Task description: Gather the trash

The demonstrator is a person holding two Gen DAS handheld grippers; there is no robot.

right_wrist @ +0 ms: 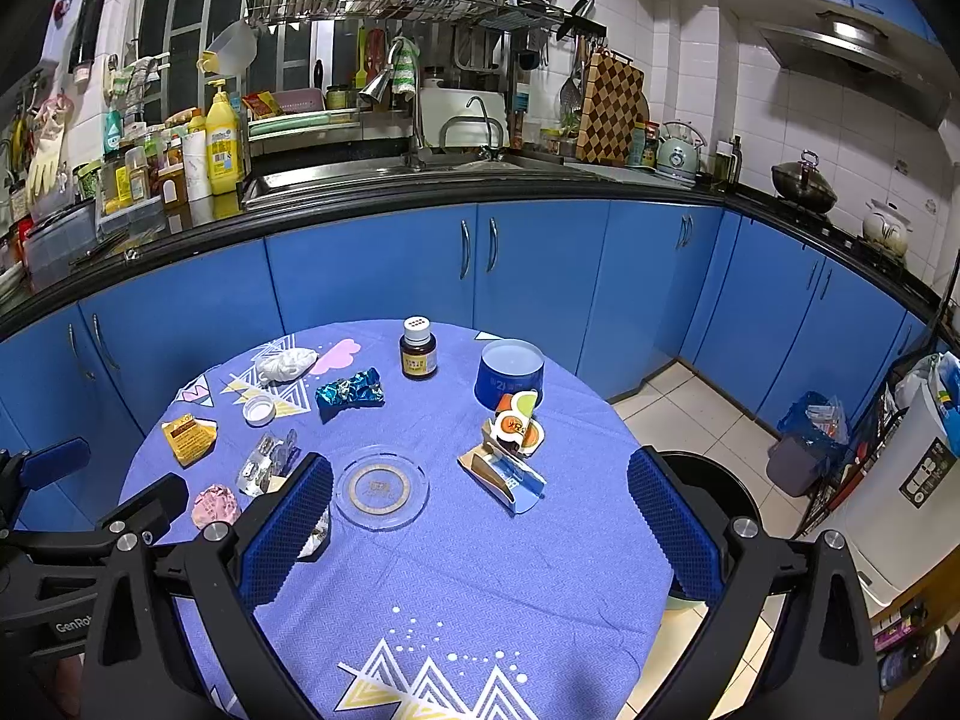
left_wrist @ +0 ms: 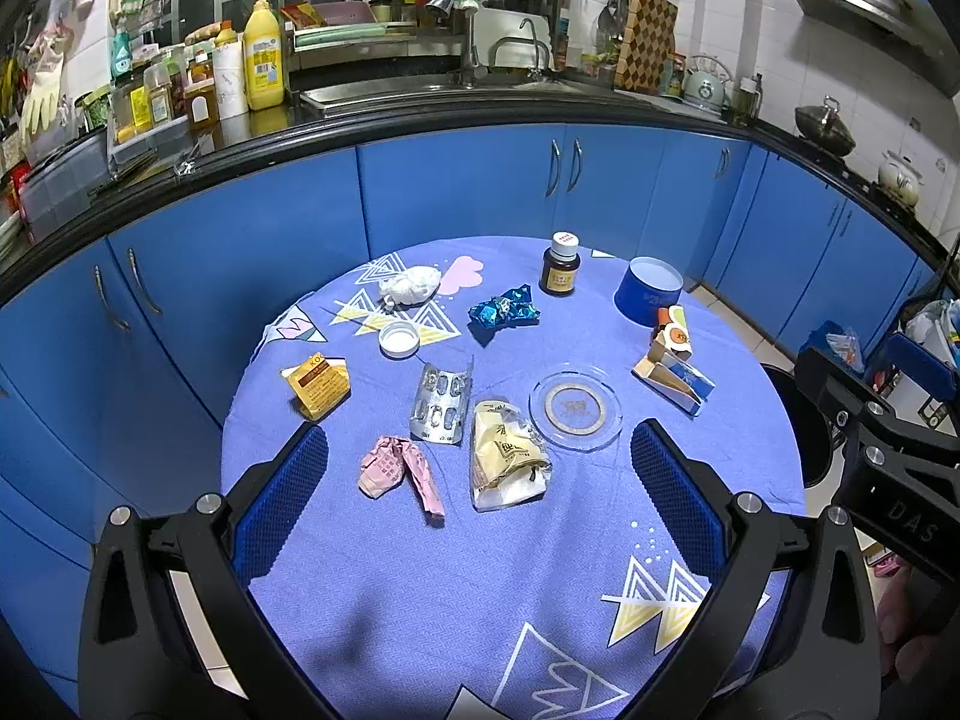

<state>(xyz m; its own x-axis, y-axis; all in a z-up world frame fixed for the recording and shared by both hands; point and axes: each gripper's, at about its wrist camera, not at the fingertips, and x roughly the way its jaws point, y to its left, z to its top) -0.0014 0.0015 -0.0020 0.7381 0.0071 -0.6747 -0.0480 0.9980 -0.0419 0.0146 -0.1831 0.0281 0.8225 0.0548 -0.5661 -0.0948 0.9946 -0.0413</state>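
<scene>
Kitchen with blue cabinets; round surface (left_wrist: 456, 600) under blue patterned cloth. Trash scattered on it: pink crumpled paper (left_wrist: 399, 471), blister pack (left_wrist: 441, 405), cream wrapper (left_wrist: 507, 462), blue foil (left_wrist: 503, 312), torn carton (right_wrist: 504, 474). Left gripper (left_wrist: 480, 498) and right gripper (right_wrist: 480, 522) hover above, jaws spread wide, grasping nothing.

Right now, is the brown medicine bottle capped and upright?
Yes: the brown medicine bottle stands upright on the tablecloth, its white cap on. The loose white lid lies apart.
</scene>
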